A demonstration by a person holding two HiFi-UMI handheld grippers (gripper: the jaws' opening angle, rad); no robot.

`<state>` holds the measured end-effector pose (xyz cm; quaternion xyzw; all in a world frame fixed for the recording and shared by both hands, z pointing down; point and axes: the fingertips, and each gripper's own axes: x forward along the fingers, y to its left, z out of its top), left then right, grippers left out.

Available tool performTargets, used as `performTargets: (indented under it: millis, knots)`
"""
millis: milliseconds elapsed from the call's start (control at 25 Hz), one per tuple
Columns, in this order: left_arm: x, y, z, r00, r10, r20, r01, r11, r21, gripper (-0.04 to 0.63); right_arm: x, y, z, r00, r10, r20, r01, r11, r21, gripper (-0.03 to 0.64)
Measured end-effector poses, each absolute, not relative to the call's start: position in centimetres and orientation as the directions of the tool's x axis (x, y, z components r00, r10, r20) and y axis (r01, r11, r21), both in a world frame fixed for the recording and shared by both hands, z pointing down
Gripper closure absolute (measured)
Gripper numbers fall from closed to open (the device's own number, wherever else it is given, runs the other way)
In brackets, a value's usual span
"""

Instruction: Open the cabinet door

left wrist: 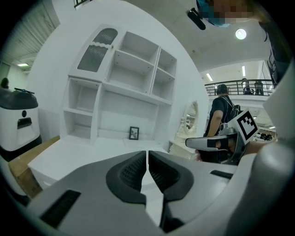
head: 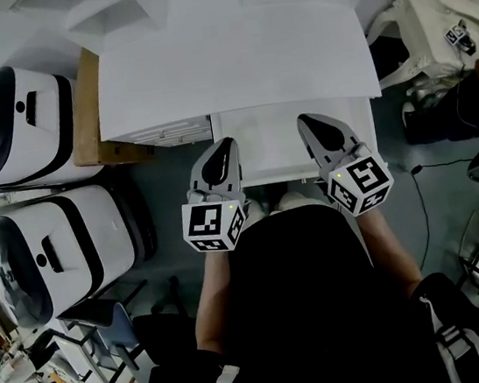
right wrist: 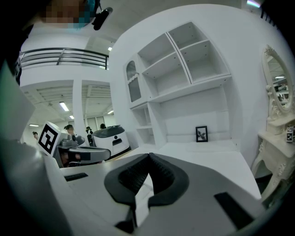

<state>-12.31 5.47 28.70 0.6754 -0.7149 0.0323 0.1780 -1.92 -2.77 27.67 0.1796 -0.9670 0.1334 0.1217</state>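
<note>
A white cabinet with open shelves (left wrist: pixel 133 69) stands on a white desk (head: pixel 229 55) in front of me. Its small arched glass door (left wrist: pixel 94 50) sits at the upper left and looks closed; in the right gripper view that door (right wrist: pixel 132 80) is far off at the left. My left gripper (head: pixel 217 158) and right gripper (head: pixel 320 135) hover side by side over the desk's near edge, well short of the cabinet. Left gripper (left wrist: pixel 147 154) is shut with nothing between its pads. Right gripper (right wrist: pixel 148 156) is shut and empty too.
A small framed picture (left wrist: pixel 133 132) leans at the back of the desk. Two white-and-black machines (head: pixel 27 127) and a wooden board (head: pixel 85 102) stand at the left. A white vanity with a mirror (right wrist: pixel 276 87) and bags (head: pixel 445 16) are at the right. A person (left wrist: pixel 223 110) stands beyond.
</note>
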Motion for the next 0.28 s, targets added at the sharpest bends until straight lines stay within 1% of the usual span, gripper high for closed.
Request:
performTargets:
  millis: [280]
  knots:
    - [-12.53,5.67,28.72,-0.020,-0.952,0.305,-0.978,0.082,0.190,0.563,-2.34,-2.55,27.83,-0.907,-0.306,0.289,-0.371,0.906,-0.205,0.603]
